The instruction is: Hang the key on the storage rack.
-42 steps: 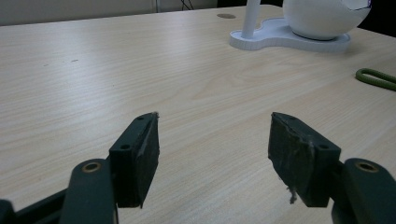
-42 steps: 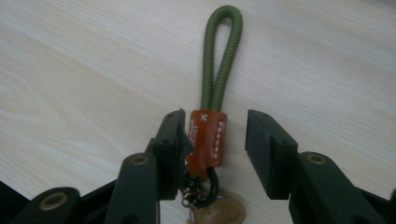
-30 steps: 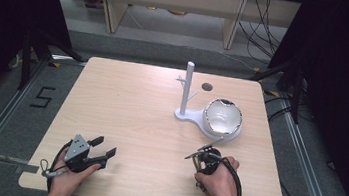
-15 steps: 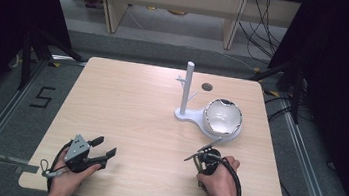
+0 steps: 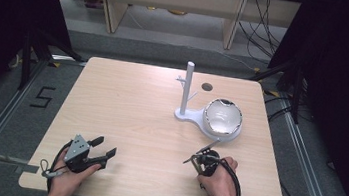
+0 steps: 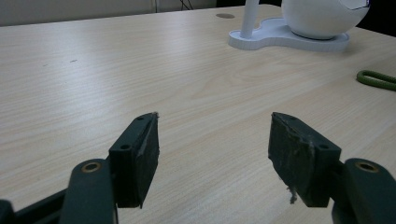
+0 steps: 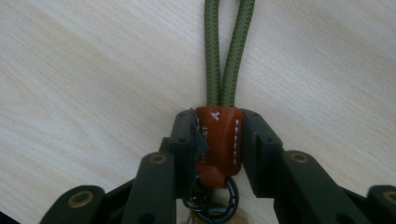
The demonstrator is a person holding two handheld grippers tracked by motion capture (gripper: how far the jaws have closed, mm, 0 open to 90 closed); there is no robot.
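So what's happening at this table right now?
A person sits at a wooden table with a gripper in each hand. The right gripper has just closed its jaws on the brown leather tab of a keyring with a green cord loop, which lies on the table. The left gripper rests open with nothing between its jaws. Farther back stands a white stand with small pegs and a bowl on its base.

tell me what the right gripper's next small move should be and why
Probably lift it a little and carry the keychain toward the white stand. The right gripper has just closed its jaws on the brown leather tab; the green cord loop lies flat on the table.
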